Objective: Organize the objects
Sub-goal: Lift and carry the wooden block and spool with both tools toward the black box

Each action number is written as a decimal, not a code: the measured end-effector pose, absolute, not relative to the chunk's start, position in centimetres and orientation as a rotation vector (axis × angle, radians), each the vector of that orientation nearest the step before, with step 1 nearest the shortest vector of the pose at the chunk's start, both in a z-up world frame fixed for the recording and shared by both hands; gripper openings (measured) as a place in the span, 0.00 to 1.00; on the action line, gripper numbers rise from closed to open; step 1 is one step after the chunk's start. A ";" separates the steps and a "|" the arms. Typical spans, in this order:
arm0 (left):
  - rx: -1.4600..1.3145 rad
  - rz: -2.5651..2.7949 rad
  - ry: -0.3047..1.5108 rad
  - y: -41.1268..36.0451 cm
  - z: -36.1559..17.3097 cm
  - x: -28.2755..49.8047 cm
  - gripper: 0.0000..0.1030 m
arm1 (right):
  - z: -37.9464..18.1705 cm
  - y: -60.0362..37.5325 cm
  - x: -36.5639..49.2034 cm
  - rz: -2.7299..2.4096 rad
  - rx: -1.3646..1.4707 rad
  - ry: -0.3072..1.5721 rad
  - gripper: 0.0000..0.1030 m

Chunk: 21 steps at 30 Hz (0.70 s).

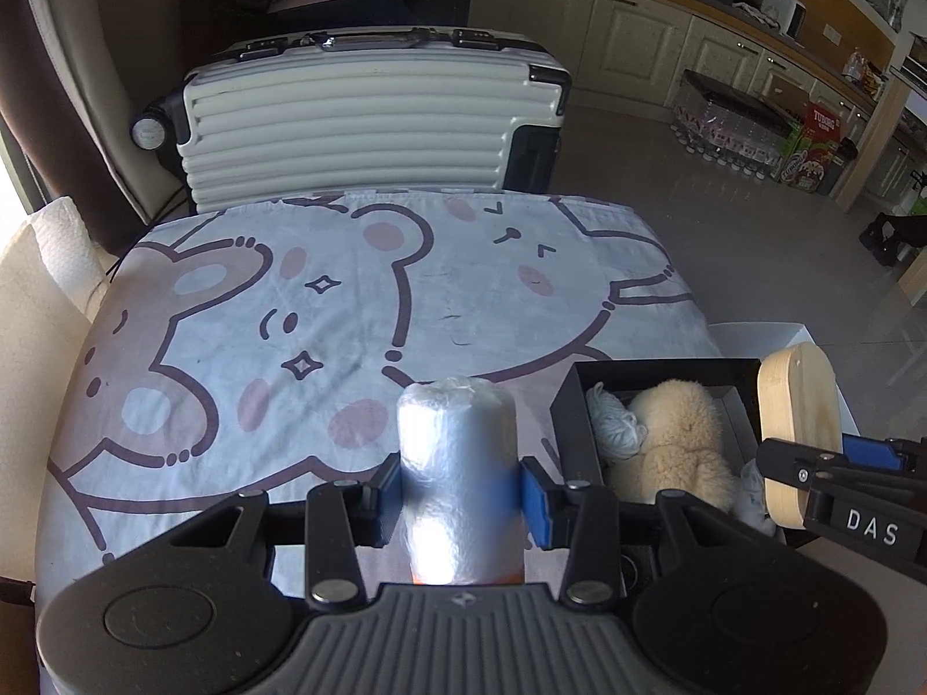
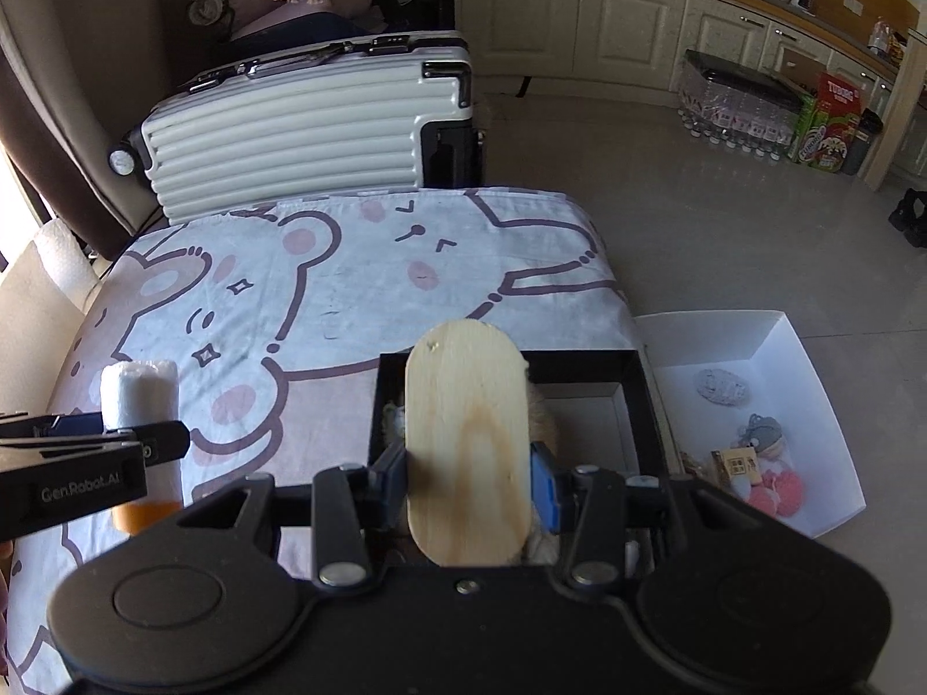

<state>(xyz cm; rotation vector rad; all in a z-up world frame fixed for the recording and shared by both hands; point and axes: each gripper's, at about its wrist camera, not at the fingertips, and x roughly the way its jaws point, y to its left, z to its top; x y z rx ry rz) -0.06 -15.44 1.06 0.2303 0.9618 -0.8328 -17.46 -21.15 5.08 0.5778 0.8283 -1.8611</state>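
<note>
Roll: a plastic-wrapped roll (image 1: 456, 463) with an orange base, lifted above the printed cloth (image 1: 289, 318), left of the black box (image 1: 570, 405); likely next to be sorted.
Left gripper (image 1: 460, 495): blue pads pressed on the roll's sides, narrow gap, pointing steeply down.
Wooden piece: an oval wooden board (image 2: 469, 446) held on end over the black box, hiding part of the fluffy toy (image 1: 678, 440) and yarn (image 1: 614, 423) inside.
Right gripper (image 2: 469, 483): clamped on the board's edges, tilted down.
White tray (image 2: 770, 341): right of the box, holding small trinkets.

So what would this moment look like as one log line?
left gripper: shut on plastic-wrapped roll | right gripper: shut on wooden board | black box: below board
</note>
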 end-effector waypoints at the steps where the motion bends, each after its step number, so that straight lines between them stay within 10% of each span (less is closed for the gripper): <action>1: 0.232 -0.839 0.962 -15.8 1.1 -0.3 0.42 | 5.2 -21.0 -17.9 -1.871 0.581 0.826 0.43; 21: 0.238 -0.910 0.958 -20.1 0.8 -3.1 0.42 | 6.2 -18.1 -24.0 -1.977 0.626 0.789 0.43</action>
